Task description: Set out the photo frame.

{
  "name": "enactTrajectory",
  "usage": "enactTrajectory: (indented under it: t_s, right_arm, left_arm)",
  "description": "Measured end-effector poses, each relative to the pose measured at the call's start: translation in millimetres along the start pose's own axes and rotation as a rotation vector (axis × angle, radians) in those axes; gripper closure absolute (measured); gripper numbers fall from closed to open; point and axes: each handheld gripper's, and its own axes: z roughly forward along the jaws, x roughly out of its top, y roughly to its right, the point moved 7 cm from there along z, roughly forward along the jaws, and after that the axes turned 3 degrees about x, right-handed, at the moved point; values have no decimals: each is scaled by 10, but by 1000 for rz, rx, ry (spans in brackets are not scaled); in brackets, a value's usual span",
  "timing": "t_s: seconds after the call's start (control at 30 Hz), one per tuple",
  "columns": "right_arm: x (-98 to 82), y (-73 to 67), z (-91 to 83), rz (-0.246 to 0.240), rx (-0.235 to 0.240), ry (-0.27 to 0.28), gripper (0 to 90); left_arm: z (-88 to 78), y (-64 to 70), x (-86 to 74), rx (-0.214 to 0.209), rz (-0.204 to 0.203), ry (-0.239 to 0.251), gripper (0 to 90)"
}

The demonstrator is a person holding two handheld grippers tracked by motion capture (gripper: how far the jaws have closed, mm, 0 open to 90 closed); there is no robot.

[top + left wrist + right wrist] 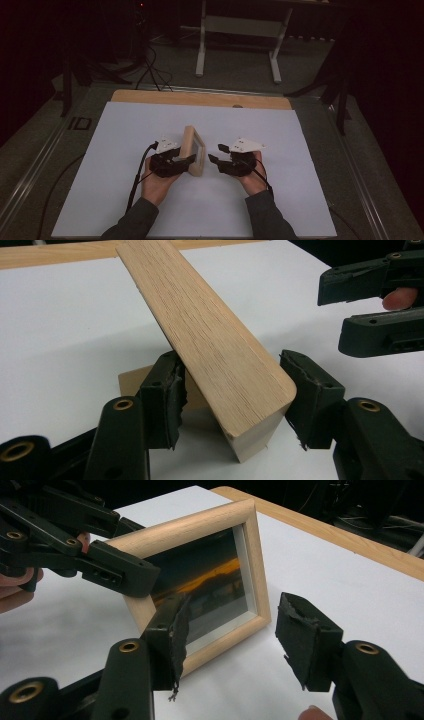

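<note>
Closing my left tool (232, 390) on the wooden picture frame's (210, 335) near edge, pads not yet pressing; frame stands tilted mid-bench (125, 130). My right tool (230, 625) gapes empty beside it. Lifting remains.

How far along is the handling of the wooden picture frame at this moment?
Done: the picture frame stands on edge on the white table sheet. In hand: the left gripper straddles the frame's near end, one pad touching, the other with a sliver of gap, so no firm grip yet. The right gripper waits open beside the glass. Left: closing and moving it.
</note>
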Motion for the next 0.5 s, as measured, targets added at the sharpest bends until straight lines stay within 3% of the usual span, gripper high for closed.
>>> enactTrajectory:
  t_s: [0.5]
  right_arm:
    - [19,28,-36,4,-8,11,461]
  left_arm:
    - [-23,9,3,-2,5,1,544]
